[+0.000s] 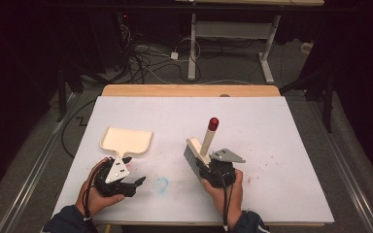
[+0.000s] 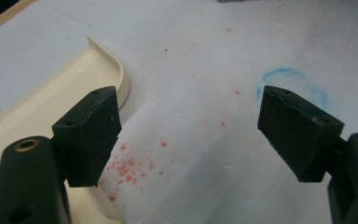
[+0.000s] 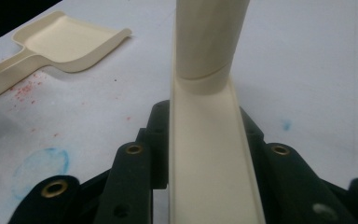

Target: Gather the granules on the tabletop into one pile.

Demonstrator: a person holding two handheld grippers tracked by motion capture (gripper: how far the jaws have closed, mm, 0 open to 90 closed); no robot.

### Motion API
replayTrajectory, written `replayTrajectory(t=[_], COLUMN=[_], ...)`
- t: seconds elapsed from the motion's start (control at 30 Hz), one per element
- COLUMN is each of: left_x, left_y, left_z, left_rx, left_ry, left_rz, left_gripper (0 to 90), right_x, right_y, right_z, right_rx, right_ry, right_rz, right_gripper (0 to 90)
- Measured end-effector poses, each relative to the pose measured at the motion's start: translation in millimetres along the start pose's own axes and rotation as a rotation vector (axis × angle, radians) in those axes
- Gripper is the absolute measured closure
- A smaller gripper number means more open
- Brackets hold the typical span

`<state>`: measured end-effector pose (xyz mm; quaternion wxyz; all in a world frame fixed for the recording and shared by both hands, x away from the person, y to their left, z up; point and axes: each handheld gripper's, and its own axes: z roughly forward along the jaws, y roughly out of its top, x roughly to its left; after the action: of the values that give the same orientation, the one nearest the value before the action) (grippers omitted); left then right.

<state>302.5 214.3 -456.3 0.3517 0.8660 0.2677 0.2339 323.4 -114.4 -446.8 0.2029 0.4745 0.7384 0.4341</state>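
A cream dustpan (image 1: 126,140) lies flat on the white table top, left of centre, with its handle pointing toward me. My left gripper (image 1: 135,184) rests just in front of that handle with its jaws wide apart and nothing held. In the left gripper view its left jaw hangs over the dustpan (image 2: 51,102) edge, and red crumbs (image 2: 128,168) lie on the table between the jaws of that gripper (image 2: 189,135). My right gripper (image 1: 212,170) is shut on a cream brush (image 1: 199,150) with grey bristles and a red-tipped handle (image 1: 213,124) that slants up. The brush body (image 3: 209,154) sits clamped between that gripper's (image 3: 205,126) jaws.
A blue chalk-like ring (image 1: 161,185) marks the table between my hands. Faint red specks (image 1: 267,162) are scattered right of the brush. The table's wooden far edge (image 1: 189,90) borders a dark floor with cables and a desk frame.
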Motion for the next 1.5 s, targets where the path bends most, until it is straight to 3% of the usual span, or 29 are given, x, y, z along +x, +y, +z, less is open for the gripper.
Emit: replayTrajectory(t=[0.1, 0.27, 0.37, 0.43, 0.57, 0.7, 0.83, 0.9, 1.13, 1.33, 1.4, 1.5], left_x=[-1.0, -1.3, -0.9, -0.2, 0.7, 0.6, -0.2, -0.8, -0.4, -0.1, -0.4, -0.6], left_y=[0.3, 0.7, 0.1, -0.4, -0.8, -0.7, -0.4, -0.5, -1.0, -1.8, -1.9, -1.7], left_z=[1.6, 1.9, 2.2, 2.3, 2.3, 2.3, 4.2, 4.9, 5.5, 5.8, 6.0, 5.8], left_rx=[0.008, 0.01, 0.014, 0.017, 0.021, 0.024, 0.036, 0.041, 0.045, 0.046, 0.048, 0.047], left_ry=[-0.004, -0.001, 0.001, 0.004, 0.011, 0.018, 0.019, 0.017, 0.017, 0.013, 0.013, 0.01], left_rz=[0.004, 0.009, 0.007, 0.007, 0.003, 0.001, 0.004, 0.008, 0.008, 0.008, 0.01, 0.013], left_gripper=[20.7, 20.7, 20.7, 20.7, 20.7, 20.7, 20.7, 20.7, 20.7, 20.7, 20.7, 20.7], right_x=[-7.1, -21.4, -26.9, -30.0, -34.6, -36.9, -46.7, -53.8, -76.4, -79.3, -79.1, -81.8], right_y=[-0.1, 7.4, 17.5, 21.7, 15.9, -0.6, -15.4, -15.5, -2.3, 9.7, 13.2, 16.7], right_z=[-8.6, -27.3, -44.1, -54.2, -63.1, -54.5, -39.8, -34.7, -9.6, 3.2, 4.1, 6.1], right_rx=[-0.017, -0.052, -0.086, -0.082, -0.059, 0.014, 0.058, 0.045, 0.054, 0.027, 0.012, -0.006], right_ry=[0.012, 0.128, 0.201, 0.279, 0.443, 0.54, 0.658, 0.679, 0.685, 0.693, 0.668, 0.681], right_rz=[-0.023, -0.06, -0.167, -0.261, -0.397, -0.481, -0.528, -0.535, -0.535, -0.551, -0.563, -0.541], right_gripper=[67.3, 67.2, 67.2, 67.2, 67.2, 67.1, 67.1, 67.1, 66.6, 67.0, 67.3, 67.2])
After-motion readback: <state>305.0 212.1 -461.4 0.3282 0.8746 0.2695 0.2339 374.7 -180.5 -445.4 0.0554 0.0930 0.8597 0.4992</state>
